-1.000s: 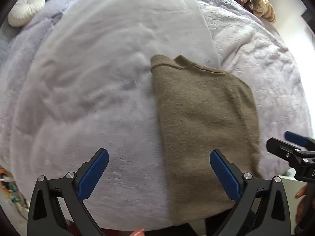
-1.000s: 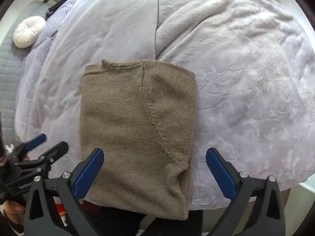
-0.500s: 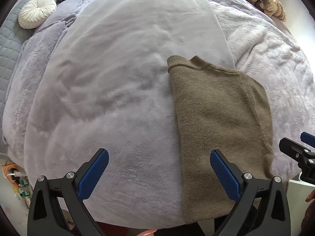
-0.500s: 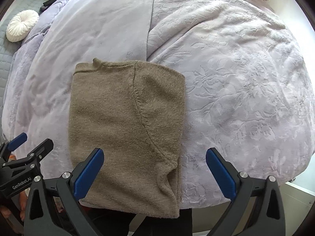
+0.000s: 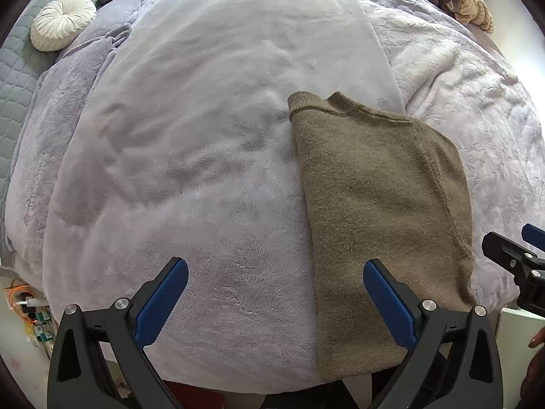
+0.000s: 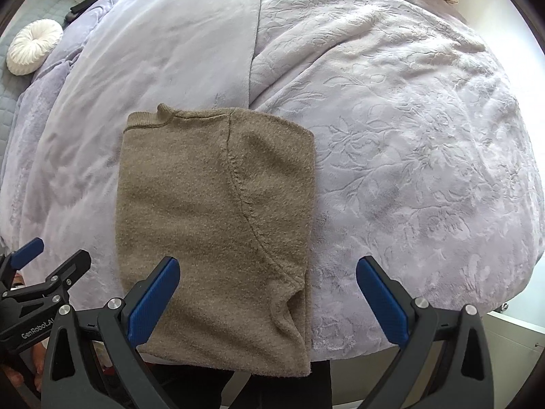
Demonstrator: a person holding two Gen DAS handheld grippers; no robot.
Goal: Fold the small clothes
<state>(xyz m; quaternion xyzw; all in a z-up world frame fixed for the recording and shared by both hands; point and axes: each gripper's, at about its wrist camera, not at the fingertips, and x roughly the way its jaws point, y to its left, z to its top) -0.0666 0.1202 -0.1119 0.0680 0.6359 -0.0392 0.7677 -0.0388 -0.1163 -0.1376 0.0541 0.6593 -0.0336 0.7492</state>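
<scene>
My left hand-held gripper (image 5: 275,301) and right hand-held gripper (image 6: 267,298) both gape empty above the folded sweater (image 6: 218,225) on the bed (image 6: 408,136).

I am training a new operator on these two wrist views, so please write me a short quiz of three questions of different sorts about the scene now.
1. True or false: the left gripper is shut on the brown sweater.
2. Multiple choice: where does the round white cushion lie in the left wrist view? A) on the sweater B) far upper left, near the grey quilted cover C) between the right gripper's fingers
3. Fill in: the sweater's ribbed collar points ____ from the grippers.

Key
1. False; both the left and the right gripper are open and hold nothing.
2. B
3. Away; the collar is at the far end.
</scene>
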